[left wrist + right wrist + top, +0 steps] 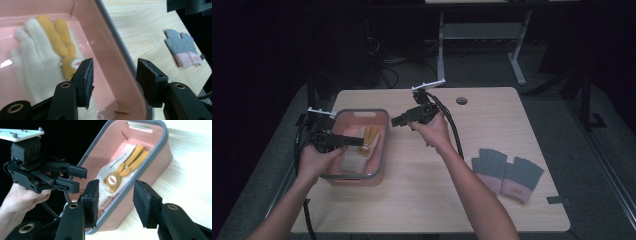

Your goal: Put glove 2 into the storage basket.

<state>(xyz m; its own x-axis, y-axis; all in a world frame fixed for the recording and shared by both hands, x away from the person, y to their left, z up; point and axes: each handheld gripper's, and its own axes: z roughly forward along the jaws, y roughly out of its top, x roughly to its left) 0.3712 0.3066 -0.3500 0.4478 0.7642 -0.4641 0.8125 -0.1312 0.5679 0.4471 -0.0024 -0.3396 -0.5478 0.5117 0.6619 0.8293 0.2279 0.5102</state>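
The cream knitted gloves with orange fingers and a small bear face (43, 60) already lie inside the pink plastic basket with a grey rim (384, 131), so that part of the sorting looks done. The left tongs (354, 141) hang over the basket with jaws parted and nothing between the pads; the gloves lie just below and to the left of them, flat on the basket floor. The right tongs (398, 120), just right of the basket rim, are likewise released and empty, aimed back toward the basket. Well off to their right, on the pale wooden tabletop (432, 190), the grey knitted gloves with pink cuffs (507, 175) lie flat side by side, untouched; they probably go in next.
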